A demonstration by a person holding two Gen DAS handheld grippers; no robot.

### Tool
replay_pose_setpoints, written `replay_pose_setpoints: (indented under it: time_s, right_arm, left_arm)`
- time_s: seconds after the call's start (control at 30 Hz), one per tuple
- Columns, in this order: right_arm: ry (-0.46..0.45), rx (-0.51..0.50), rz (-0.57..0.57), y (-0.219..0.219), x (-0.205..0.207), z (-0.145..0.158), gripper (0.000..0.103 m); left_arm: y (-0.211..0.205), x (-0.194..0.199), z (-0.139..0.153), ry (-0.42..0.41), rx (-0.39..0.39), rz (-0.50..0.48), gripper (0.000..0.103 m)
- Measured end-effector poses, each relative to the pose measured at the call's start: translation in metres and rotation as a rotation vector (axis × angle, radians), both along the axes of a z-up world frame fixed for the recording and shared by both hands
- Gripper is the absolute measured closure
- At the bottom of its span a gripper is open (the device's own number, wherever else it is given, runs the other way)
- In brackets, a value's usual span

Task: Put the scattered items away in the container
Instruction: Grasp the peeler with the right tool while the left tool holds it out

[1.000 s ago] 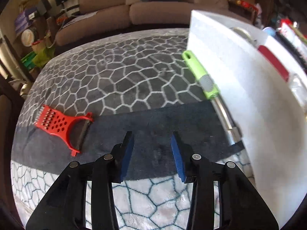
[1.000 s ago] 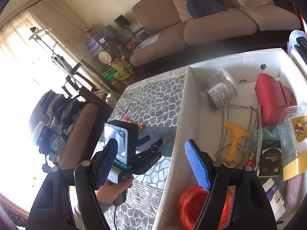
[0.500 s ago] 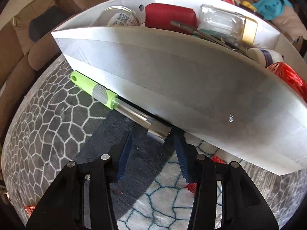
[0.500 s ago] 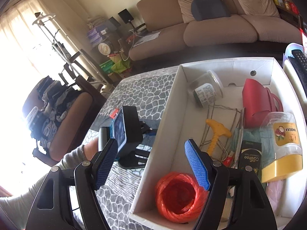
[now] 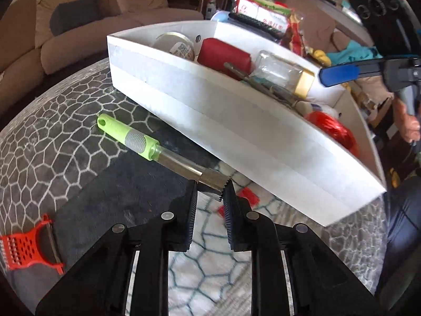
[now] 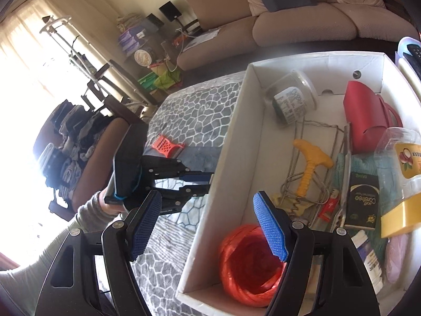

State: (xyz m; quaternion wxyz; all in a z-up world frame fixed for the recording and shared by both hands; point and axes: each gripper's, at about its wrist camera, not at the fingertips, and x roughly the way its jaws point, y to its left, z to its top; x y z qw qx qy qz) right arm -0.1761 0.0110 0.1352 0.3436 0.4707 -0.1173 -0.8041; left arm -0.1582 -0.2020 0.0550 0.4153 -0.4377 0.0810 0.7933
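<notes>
Black plastic left tongs (image 5: 209, 197) and right tongs (image 6: 208, 226) with silver screw heads at the joints, ribbed blue pads (image 6: 271, 230) inside the fingers, a grey knit sleeve (image 6: 86, 214) at lower left, bare skin at the wrist.

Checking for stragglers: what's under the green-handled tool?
Only the patterned cloth shows beneath the green-handled tool; red scraps lie near its tip. Beneath the tip is hidden.

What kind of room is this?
Most likely a home living room. A brown sofa stands behind, a patterned blanket covers the surface, and a white box holds household odds and ends.
</notes>
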Motion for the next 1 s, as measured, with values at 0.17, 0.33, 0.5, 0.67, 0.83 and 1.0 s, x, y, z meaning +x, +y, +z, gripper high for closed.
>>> replay_pose_setpoints:
  time_s: [0.17, 0.33, 0.5, 0.67, 0.83, 1.0]
  right_arm:
    - [-0.098, -0.066, 0.044, -0.047, 0.024, -0.010, 0.027]
    - [-0.157, -0.027, 0.041, -0.094, 0.073, -0.035, 0.027]
    - [0.025, 0.189, 0.019, -0.146, 0.116, -0.044, 0.027]
    - [-0.131, 0.203, 0.064, -0.179, 0.124, -0.097, 0.028]
    - [-0.329, 0.143, 0.035, -0.185, 0.109, -0.141, 0.074]
    - [-0.328, 0.084, 0.041, -0.179, 0.102, -0.137, 0.083]
  left_arm:
    - [-0.034, 0.074, 0.014, -0.052, 0.040, 0.023, 0.085]
    - [-0.065, 0.140, 0.017, -0.108, 0.067, 0.029, 0.085]
    - [-0.080, 0.187, 0.015, -0.139, 0.068, 0.032, 0.085]
    - [-0.088, 0.210, 0.013, -0.147, 0.090, 0.046, 0.085]
    - [-0.087, 0.217, 0.009, -0.151, 0.101, 0.056, 0.085]
    - [-0.082, 0.216, 0.017, -0.142, 0.141, 0.071, 0.085]
